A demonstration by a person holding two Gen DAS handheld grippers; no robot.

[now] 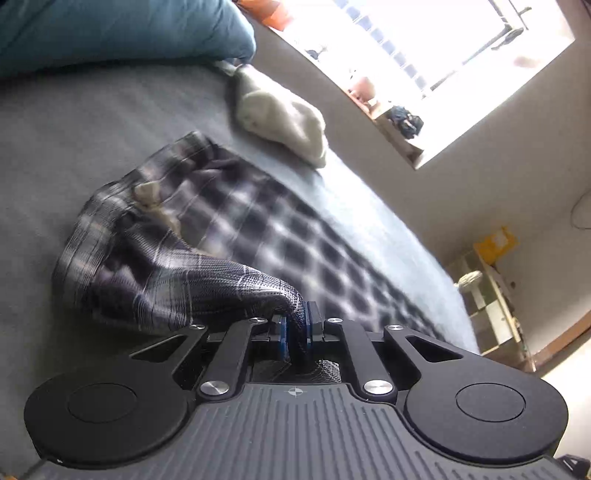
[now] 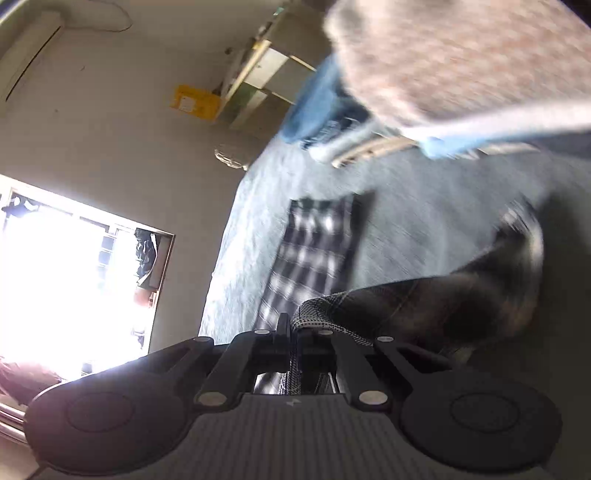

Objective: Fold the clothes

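Dark plaid woven garment (image 1: 207, 236) sprawls across the grey-blue bed cover (image 1: 74, 147), its near end lifted. Left gripper (image 1: 295, 325) pinches one bunched corner between narrow blue pads; right gripper (image 2: 291, 332) clamps another edge. Judging by the rumpled far end, the folding looks mid-way, with flattening and further folds left.

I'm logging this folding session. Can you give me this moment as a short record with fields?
surface: bed with grey-blue cover
garment: dark plaid cloth, partly lifted off the bed
left tongs: shut on a bunch of the plaid cloth
right tongs: shut on an edge of the plaid cloth
other items: white cloth bundle, blue pillow
image: motion blur
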